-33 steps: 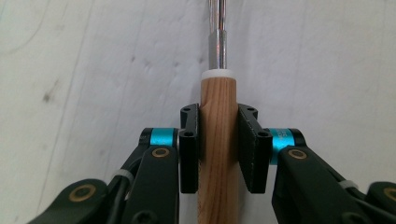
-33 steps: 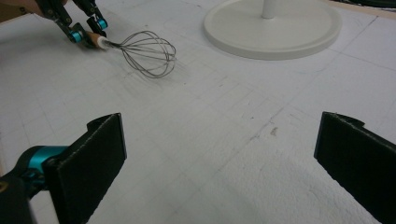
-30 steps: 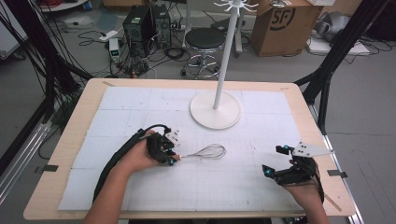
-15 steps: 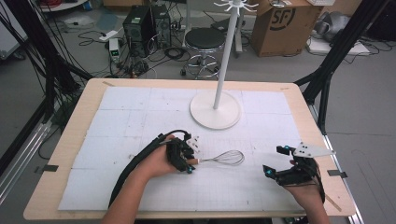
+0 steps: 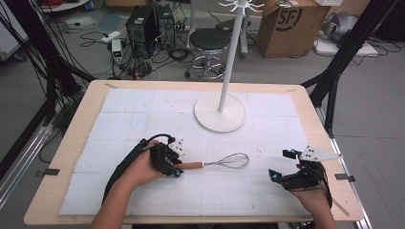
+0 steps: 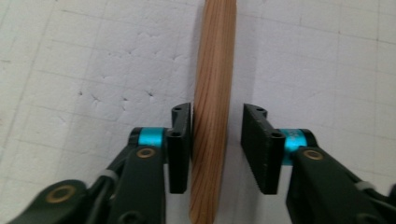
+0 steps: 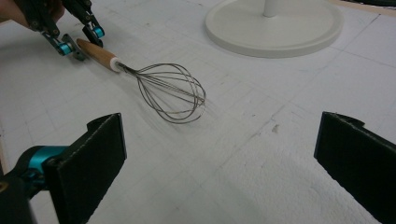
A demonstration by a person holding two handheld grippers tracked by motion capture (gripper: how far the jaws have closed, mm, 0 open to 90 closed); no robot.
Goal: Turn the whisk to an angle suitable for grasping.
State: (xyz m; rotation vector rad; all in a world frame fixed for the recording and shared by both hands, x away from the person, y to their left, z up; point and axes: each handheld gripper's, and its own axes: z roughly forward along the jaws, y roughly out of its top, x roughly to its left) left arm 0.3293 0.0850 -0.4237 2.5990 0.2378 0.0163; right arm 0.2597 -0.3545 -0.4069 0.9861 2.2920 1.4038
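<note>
While the right gripper is held open above the mat at the near right, the whisk is seen lying mid-mat. Its wooden handle sits between the closing left gripper jaws, one pad touching, the other just apart. Beyond stands the white stand.

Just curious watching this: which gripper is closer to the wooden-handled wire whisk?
The left. The left gripper straddles the wooden-handled wire whisk at its handle, one pad touching, the other apart. The right gripper sits open, off beyond the wire end.
</note>
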